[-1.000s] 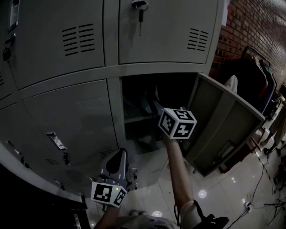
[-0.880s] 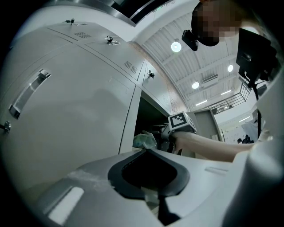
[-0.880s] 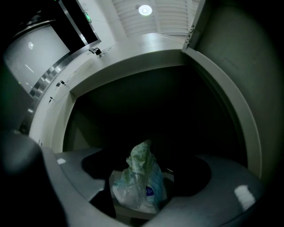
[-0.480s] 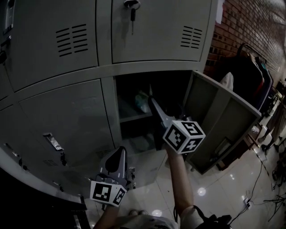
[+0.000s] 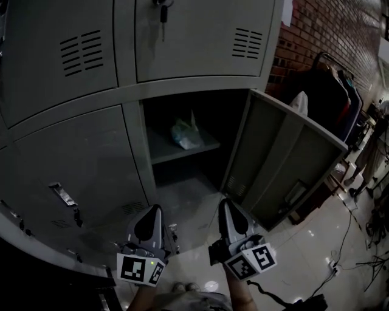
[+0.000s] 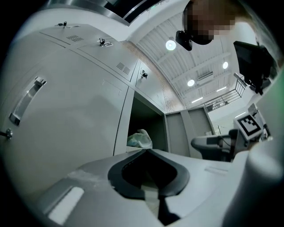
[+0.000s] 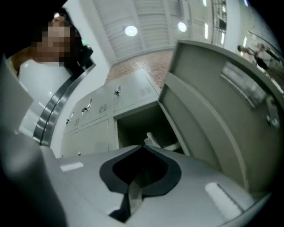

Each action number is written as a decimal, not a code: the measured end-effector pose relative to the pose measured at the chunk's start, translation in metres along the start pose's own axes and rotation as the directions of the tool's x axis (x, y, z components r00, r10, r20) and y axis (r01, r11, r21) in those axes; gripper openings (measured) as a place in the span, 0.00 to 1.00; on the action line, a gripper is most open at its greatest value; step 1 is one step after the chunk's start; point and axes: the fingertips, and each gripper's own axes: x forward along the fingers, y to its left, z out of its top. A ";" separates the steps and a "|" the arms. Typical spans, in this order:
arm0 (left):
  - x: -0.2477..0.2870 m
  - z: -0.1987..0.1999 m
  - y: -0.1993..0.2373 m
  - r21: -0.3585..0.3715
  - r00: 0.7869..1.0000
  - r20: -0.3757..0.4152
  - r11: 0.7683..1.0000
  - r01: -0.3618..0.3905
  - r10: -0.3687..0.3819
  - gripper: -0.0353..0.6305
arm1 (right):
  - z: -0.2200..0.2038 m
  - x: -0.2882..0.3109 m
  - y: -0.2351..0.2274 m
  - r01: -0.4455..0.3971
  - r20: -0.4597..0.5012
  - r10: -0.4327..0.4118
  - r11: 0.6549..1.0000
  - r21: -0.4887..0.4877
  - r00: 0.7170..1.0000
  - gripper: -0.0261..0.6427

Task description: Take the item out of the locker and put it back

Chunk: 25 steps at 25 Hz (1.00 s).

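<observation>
A pale green plastic bag [image 5: 184, 133] sits on the shelf inside the open locker [image 5: 182, 146]; it also shows in the left gripper view as the bag [image 6: 140, 138] and in the right gripper view as the bag [image 7: 153, 141]. My right gripper [image 5: 229, 209] is low in front of the locker, well back from the bag, its jaws shut with nothing between them. My left gripper [image 5: 150, 217] hangs beside it to the left, jaws shut and empty, tips meeting [image 6: 145, 150].
The locker door [image 5: 285, 161] swings out to the right. Closed grey lockers [image 5: 79, 164] fill the left and top, one with a key [image 5: 163, 11] in its lock. A brick wall [image 5: 328, 30] and hanging clothes [image 5: 328, 97] are at right; cables [image 5: 352, 243] lie on the glossy floor.
My right gripper has pulled out of the locker, down and toward me, and its jaws have shut. The bag stays on the shelf. The left gripper has hardly moved.
</observation>
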 end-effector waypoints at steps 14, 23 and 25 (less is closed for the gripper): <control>-0.004 0.003 -0.012 -0.017 1.000 0.007 1.000 0.026 -0.026 0.06 | -0.038 -0.025 0.008 -0.012 -0.122 0.011 1.000 -0.007 0.992 0.04; -0.027 0.013 -0.024 -0.024 0.999 0.043 1.000 0.005 -0.004 0.06 | -0.035 -0.057 0.013 -0.012 -0.136 0.011 1.000 -0.005 0.991 0.04; -0.043 0.009 -0.034 -0.030 0.999 0.032 0.999 0.014 -0.013 0.06 | -0.037 -0.078 0.019 0.006 -0.141 -0.006 1.000 -0.001 0.990 0.04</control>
